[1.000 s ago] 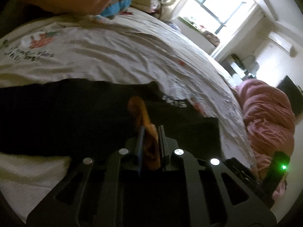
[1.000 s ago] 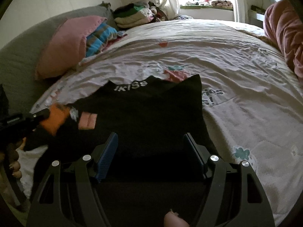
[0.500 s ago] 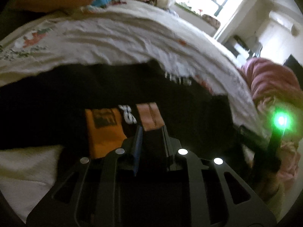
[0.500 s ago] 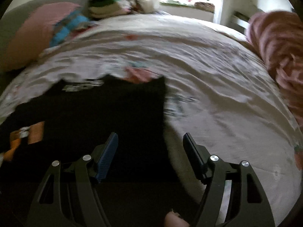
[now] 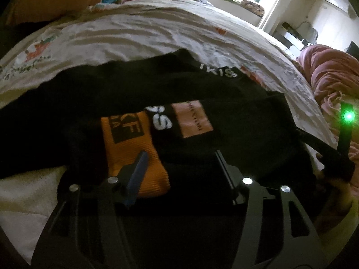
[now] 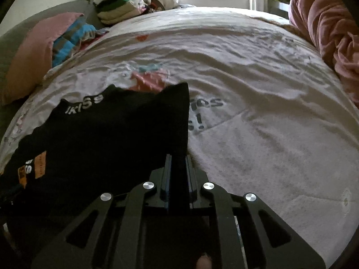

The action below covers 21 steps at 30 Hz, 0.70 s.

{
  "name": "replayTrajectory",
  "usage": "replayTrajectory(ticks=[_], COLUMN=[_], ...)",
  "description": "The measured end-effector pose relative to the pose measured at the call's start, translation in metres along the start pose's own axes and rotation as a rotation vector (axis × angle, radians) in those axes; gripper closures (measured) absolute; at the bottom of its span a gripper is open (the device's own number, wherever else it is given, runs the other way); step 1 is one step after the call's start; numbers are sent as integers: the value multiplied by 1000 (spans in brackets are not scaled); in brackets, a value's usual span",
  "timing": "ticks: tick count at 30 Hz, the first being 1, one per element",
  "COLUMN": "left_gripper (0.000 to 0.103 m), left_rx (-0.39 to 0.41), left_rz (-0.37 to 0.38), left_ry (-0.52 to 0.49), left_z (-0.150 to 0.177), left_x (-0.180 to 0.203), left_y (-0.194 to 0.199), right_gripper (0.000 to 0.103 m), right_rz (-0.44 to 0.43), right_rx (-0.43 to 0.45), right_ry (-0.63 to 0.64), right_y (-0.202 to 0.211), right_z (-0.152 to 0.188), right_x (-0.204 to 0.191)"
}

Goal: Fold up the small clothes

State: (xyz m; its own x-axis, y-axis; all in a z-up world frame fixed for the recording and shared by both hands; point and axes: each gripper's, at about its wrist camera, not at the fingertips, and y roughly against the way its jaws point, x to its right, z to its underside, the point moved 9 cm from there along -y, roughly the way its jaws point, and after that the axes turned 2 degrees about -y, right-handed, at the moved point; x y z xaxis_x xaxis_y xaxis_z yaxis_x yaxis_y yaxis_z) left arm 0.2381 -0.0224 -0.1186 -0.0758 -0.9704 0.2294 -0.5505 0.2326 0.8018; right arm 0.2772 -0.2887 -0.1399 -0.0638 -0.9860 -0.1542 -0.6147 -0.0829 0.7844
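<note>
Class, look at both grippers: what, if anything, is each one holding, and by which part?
The right gripper pinches the black garment at its right edge. The left gripper is open above the orange patch, holding nothing.

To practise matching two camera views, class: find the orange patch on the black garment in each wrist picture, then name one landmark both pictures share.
Left wrist view: the orange patch lies low and centre-left on the black garment, just ahead of the open left gripper.
Right wrist view: the orange patch sits at the far left edge, partly hidden.
Shared landmark: the white lettering near the garment's far edge.
</note>
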Motion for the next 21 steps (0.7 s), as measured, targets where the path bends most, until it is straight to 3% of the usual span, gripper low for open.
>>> replayTrajectory(ticks=[1, 5, 9, 14, 17, 21], left_gripper=[51, 49, 46, 43, 39, 20], left_rx=[-1, 3, 16, 41, 60, 99], left_rz=[-1, 2, -3, -8, -20, -71], left_ry=[4, 17, 41, 68, 88, 109], left_z=[1, 1, 1, 2, 1, 1], left_x=[-1, -5, -14, -28, -39, -60], left_y=[0, 4, 13, 32, 43, 63], right_gripper=[91, 71, 46, 28, 21, 10], right_rz=[12, 54, 8, -72, -140, -199], right_rx=[2, 13, 46, 80, 80, 96], right_ry=[10, 28, 47, 125, 143, 184], right_y=[0, 13, 38, 65, 78, 93], right_z=[0, 2, 7, 10, 14, 17], right_x=[-1, -3, -19, -58, -84, -118])
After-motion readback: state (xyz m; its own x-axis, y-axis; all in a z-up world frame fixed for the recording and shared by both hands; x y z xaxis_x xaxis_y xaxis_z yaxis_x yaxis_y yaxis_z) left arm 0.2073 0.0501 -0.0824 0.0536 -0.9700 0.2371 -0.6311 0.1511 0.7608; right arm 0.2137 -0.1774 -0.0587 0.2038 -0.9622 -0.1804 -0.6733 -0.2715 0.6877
